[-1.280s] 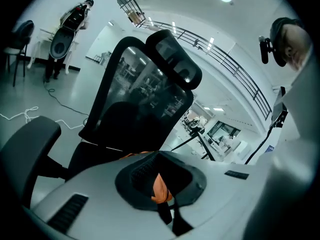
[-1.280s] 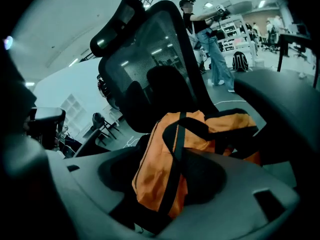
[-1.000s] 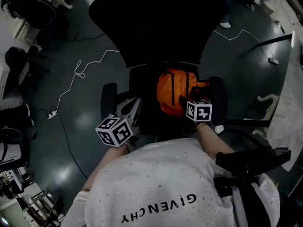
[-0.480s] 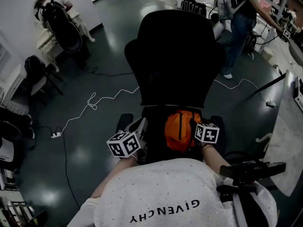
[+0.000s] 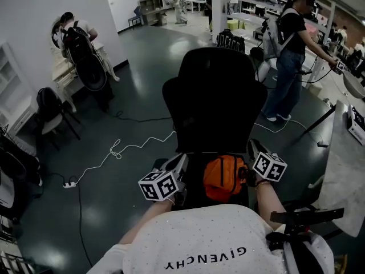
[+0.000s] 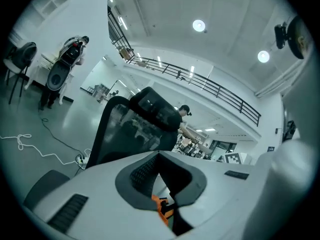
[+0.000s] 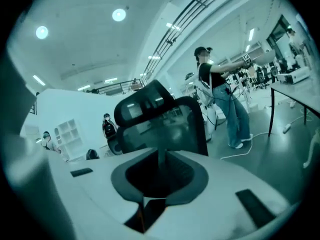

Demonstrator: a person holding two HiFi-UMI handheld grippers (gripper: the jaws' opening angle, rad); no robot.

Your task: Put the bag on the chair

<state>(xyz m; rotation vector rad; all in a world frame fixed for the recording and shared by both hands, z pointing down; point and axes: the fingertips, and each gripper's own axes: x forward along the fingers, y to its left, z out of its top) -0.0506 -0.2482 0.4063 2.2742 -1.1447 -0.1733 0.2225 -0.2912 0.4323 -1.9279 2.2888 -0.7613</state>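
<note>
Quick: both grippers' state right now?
Left hand-held gripper: closed, empty.
Right hand-held gripper: jaws have just been closing, now shut, nothing between them.

You have raised your head: the whole backrest of the chair [image 5: 214, 96] and a standing person [image 5: 288, 56] beyond it have come into view. Your right gripper [image 5: 251, 149] was pressed against the bag [image 5: 224, 177] a second ago. It has since lifted clear, so the bag now lies just left of it and behind its tips. Its jaws have just been closing, and nothing is between them. Your left gripper [image 5: 183, 158] has come up too. The bag is now to its right, and its tips reach the foot of the backrest.
</note>
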